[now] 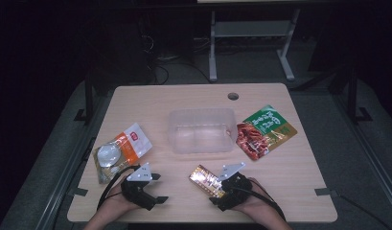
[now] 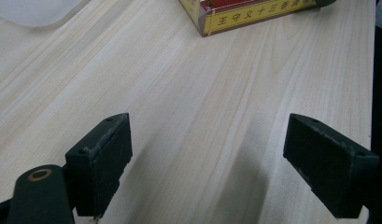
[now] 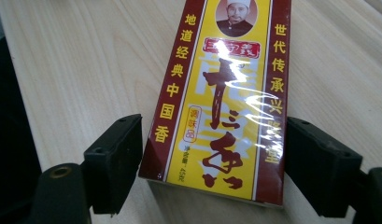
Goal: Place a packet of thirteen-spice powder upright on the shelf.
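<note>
A flat yellow and dark-red box point(image 1: 206, 180) with Chinese lettering lies on the wooden table point(image 1: 184, 100) near its front edge. My right gripper point(image 1: 216, 188) reaches onto its near end. In the right gripper view the box point(image 3: 221, 102) lies between the two black pads point(image 3: 115, 161), which stand wide apart and close to its long sides, and I see no squeeze on it. My right gripper point(image 3: 214, 154) is open. To the left, my left gripper point(image 1: 158, 188) rests low over bare wood, open point(image 2: 207, 154) and empty, with the box's end point(image 2: 254, 14) farther off.
A clear plastic tub point(image 1: 201, 130) stands mid-table, empty. A green and red food pouch point(image 1: 264, 132) lies to its right, an orange and white packet point(image 1: 121, 151) to its left. A round cable hole point(image 1: 233, 96) sits near the far edge.
</note>
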Demonstrator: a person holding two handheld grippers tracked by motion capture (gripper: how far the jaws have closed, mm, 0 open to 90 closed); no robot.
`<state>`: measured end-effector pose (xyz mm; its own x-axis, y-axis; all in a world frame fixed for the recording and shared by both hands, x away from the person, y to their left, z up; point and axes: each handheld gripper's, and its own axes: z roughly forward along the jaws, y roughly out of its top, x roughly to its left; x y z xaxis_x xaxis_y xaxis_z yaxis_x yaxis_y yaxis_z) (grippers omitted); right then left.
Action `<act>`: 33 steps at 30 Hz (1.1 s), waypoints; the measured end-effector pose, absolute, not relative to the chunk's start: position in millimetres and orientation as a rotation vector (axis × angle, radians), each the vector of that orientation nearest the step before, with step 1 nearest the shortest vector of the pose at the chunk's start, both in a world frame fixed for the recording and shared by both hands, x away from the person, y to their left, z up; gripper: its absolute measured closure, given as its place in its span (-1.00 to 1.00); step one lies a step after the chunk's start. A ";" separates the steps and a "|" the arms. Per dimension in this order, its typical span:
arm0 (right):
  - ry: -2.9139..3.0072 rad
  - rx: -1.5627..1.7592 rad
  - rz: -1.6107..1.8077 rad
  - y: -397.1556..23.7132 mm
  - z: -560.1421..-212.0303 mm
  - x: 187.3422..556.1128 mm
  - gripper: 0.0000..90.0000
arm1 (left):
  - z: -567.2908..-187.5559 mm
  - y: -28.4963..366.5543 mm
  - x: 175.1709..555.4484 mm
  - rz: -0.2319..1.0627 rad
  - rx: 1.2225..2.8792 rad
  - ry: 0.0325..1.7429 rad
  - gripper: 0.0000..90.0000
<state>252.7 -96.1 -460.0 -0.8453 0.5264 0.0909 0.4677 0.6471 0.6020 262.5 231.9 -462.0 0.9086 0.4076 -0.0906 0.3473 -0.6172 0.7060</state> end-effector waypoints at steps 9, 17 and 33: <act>2.762 0.786 0.903 -94.1 -461.2 251.7 -0.43 | -462.4 231.5 262.5 0.099 2.293 0.528 -0.67; 2.773 0.769 0.869 -94.6 -459.4 254.8 -0.33 | -462.1 229.9 262.7 0.104 2.303 0.509 -0.67; 2.846 0.553 0.988 -111.9 -449.9 277.3 -0.29 | -454.9 227.8 269.2 0.086 2.295 0.463 -0.68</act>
<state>277.3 -111.9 -449.9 -0.9319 0.3602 0.0428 0.3093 0.7271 0.6129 269.2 227.8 -454.9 0.9315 0.3547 -0.0804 0.3020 -0.6315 0.7142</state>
